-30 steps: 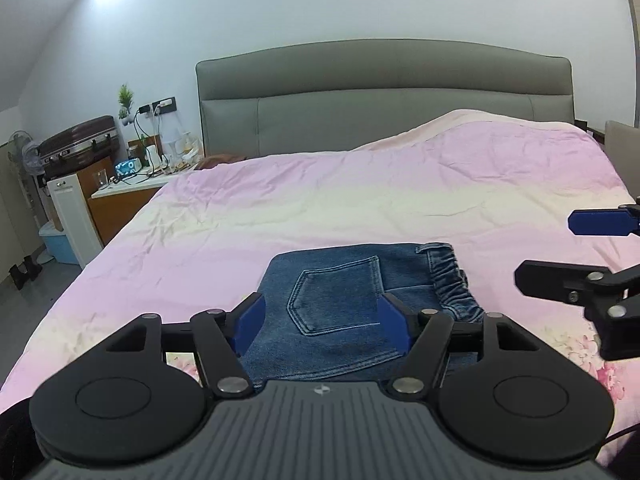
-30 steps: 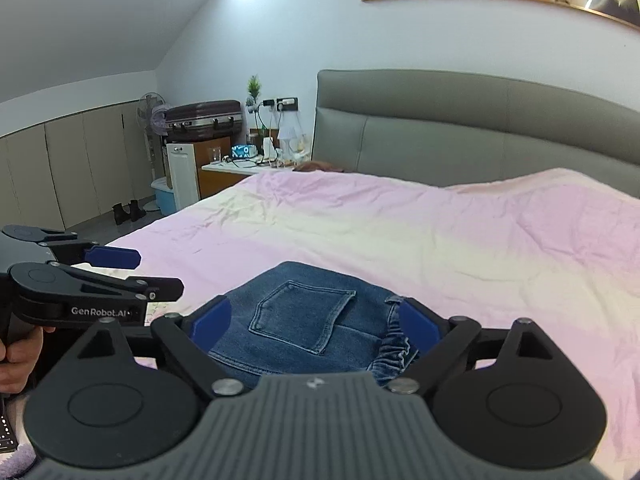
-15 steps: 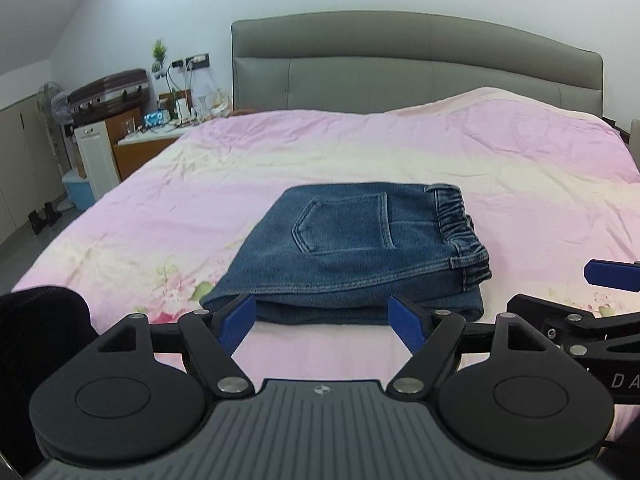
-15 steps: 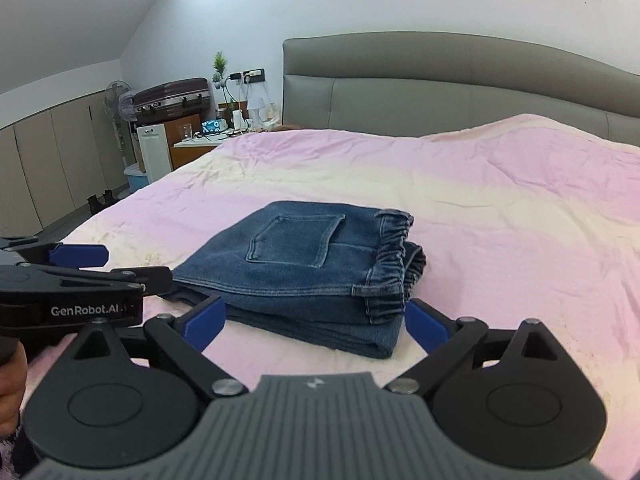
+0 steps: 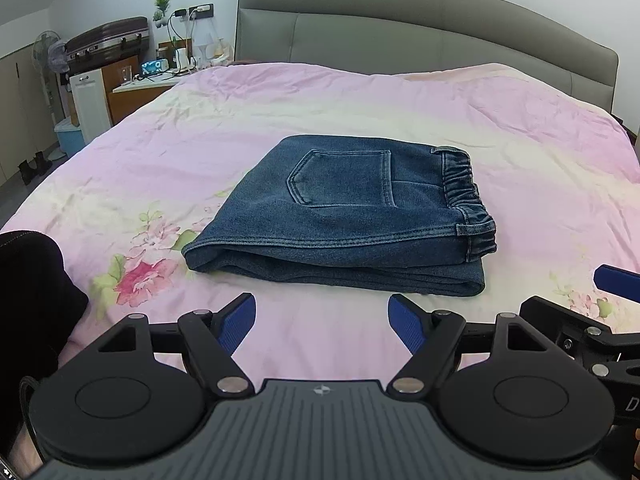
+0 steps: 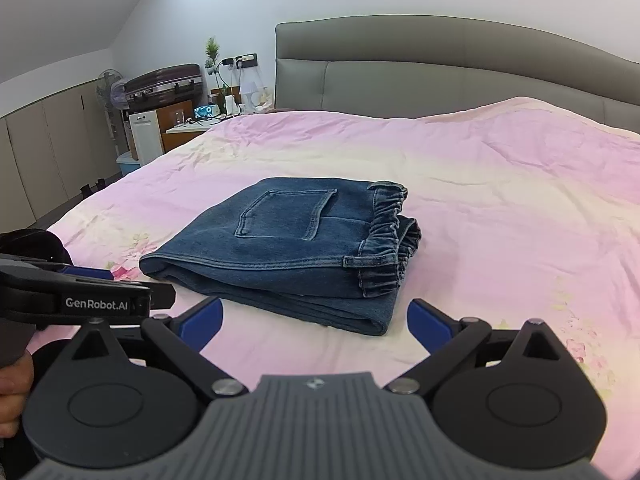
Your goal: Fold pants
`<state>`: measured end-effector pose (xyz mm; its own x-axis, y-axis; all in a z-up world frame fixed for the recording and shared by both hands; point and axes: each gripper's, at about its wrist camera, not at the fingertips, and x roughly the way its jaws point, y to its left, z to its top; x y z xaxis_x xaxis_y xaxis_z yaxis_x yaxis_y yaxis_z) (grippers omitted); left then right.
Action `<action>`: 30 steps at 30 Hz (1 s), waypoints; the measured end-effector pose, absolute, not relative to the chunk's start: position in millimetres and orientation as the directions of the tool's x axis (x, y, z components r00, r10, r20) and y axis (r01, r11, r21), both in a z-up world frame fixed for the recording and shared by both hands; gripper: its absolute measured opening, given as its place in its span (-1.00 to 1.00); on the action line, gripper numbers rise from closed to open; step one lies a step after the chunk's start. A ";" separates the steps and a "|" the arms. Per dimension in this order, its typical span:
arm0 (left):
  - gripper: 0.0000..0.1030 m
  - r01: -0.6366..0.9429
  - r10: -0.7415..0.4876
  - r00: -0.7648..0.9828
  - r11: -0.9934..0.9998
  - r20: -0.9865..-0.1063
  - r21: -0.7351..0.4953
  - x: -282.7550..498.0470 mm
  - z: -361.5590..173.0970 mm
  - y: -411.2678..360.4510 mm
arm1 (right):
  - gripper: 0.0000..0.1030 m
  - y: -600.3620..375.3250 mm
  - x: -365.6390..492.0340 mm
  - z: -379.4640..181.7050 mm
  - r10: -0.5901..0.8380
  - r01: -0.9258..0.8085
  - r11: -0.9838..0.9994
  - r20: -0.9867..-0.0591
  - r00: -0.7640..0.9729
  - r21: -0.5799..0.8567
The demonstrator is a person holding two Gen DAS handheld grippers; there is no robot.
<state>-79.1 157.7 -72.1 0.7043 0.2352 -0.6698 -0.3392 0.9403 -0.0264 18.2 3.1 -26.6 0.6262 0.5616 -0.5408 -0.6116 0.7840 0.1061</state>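
Note:
Blue denim pants [image 5: 352, 216] [image 6: 288, 248] lie folded in a compact stack on the pink bedspread [image 5: 520, 152], back pocket up and elastic waistband to the right. My left gripper [image 5: 320, 312] hovers just short of the stack's near edge, open, with only bedspread between its blue pads. My right gripper [image 6: 316, 316] stands the same way near the stack's near right corner, open and holding nothing. Each gripper shows in the other's view: the right gripper [image 5: 564, 292] at the right edge, the left gripper [image 6: 136, 282] at the left edge.
A grey padded headboard [image 5: 400, 32] closes the far side of the bed. Left of the bed stand a nightstand [image 5: 136, 92] with chargers and a plant, a suitcase [image 5: 108, 40] on a cabinet, and a fan [image 5: 48, 52]. A dark cloth [image 5: 32, 300] lies at the near left.
Both grippers have sunk and drawn back from the pants, which now lie whole ahead of the fingertips instead of partly behind them. Both jaws stand slightly wider.

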 end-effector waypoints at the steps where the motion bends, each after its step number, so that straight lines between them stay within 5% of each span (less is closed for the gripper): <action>1: 0.72 -0.340 0.239 0.703 0.940 -0.670 -0.022 -80.2 -71.8 157.5 | 0.85 3.2 17.8 -26.4 0.563 -0.613 0.783 -0.541 0.625 0.106; 30: 0.72 -0.317 0.233 0.704 0.948 -0.671 -0.004 -79.3 -69.8 156.6 | 0.85 3.5 15.9 -27.6 0.564 -0.618 0.780 -0.541 0.624 0.101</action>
<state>-79.3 156.6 -69.8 0.7038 0.2326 -0.6712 -0.3174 0.9483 -0.0043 15.9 3.5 -27.6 0.6236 0.5644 -0.5409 -0.6180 0.7797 0.1011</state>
